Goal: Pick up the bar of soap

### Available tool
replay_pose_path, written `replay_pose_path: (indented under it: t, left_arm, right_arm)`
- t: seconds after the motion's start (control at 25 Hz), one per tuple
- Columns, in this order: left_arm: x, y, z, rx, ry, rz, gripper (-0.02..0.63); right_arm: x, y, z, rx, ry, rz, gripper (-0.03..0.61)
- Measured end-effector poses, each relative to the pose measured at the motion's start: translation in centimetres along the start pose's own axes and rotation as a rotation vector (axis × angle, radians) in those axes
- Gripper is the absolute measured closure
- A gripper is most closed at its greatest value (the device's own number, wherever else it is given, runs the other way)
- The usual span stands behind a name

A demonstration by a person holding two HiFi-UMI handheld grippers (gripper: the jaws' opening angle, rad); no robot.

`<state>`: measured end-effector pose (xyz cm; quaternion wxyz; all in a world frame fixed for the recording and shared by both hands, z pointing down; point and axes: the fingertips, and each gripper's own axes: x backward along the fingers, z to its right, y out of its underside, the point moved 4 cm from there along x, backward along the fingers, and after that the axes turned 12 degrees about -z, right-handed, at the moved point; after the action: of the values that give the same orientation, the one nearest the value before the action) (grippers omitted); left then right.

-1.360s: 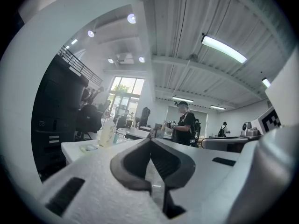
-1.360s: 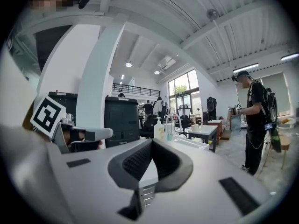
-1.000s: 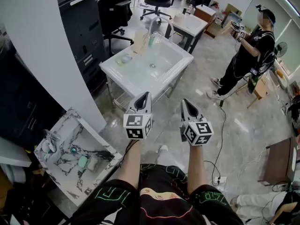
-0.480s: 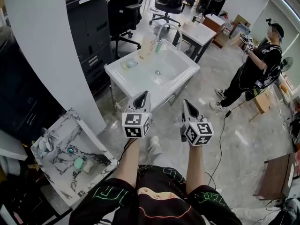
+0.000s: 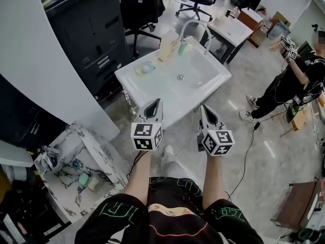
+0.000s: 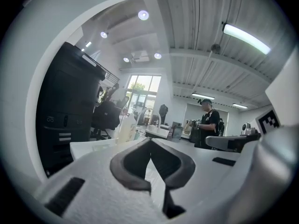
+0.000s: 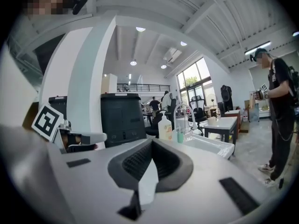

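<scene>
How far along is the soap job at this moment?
Done: nothing yet. In hand: nothing; the left gripper and right gripper are both shut and empty, short of the white sink. Left: reach the pale object on the sink's left ledge, probably the soap, open a gripper and grasp it.

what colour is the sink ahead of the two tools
White. The sink shows best in the head view.
</scene>
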<state>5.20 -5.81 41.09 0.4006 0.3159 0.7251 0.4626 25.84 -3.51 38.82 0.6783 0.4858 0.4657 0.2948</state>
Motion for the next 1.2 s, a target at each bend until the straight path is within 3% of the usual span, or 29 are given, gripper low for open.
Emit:
replay_pose_path:
  t: [0.28,0.68,1.04,1.2]
  left_arm:
    - [-7.7,0.6,-2.7,0.07,-0.081,-0.081,0.606]
    - [-16.3,-1.2,-1.8,0.012,-0.127,-0.149,0.606]
    - [-15.5,0.5,-6.4,0.064,-0.277,-0.199,0.606]
    - [-15.1,1.3,-9.3,0.105,-0.32,-0.19,0.606]
  right_arm:
    - [-7.7,-0.8,4.5,0.015,-0.086,-0.069,0.574]
    - [-16.1,-3.0,11.8,-0.029,-0.18,-0.079,0.574]
    - [-23.0,-1.9,9.3,-0.042,-0.347,-0.144,0.574]
    - [-25.7,-1.3,6.5,0.005,-0.416,-0.179,0.574]
